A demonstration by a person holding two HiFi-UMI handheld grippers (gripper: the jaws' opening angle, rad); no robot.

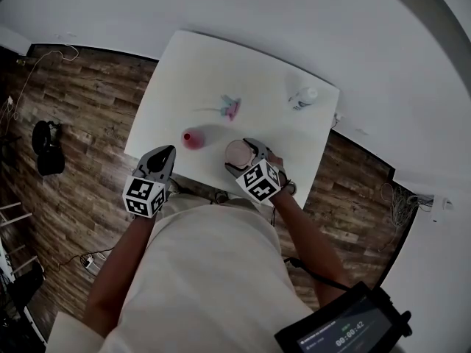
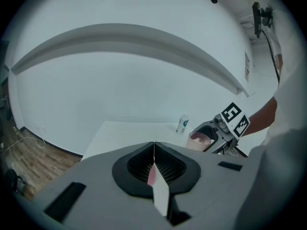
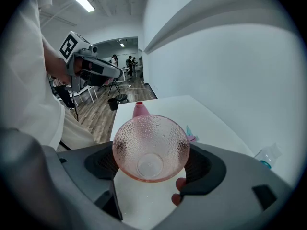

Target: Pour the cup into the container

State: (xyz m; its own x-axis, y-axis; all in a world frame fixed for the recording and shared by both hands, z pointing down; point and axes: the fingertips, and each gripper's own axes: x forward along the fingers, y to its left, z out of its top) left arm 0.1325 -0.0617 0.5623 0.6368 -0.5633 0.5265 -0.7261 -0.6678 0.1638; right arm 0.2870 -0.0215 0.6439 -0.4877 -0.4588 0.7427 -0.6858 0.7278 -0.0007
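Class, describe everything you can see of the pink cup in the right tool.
The pink cup is clear, dimpled glass, flaring from a small round base to a wide rim. It looks empty. The right tool grips it between its pads, mouth open towards that tool's camera, by the near edge of the white table.

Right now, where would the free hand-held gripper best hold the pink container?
Probably low on its wider body, from the near table edge: the pink container stands upright, tapering to a narrow top, and the left hand-held gripper is on that side.
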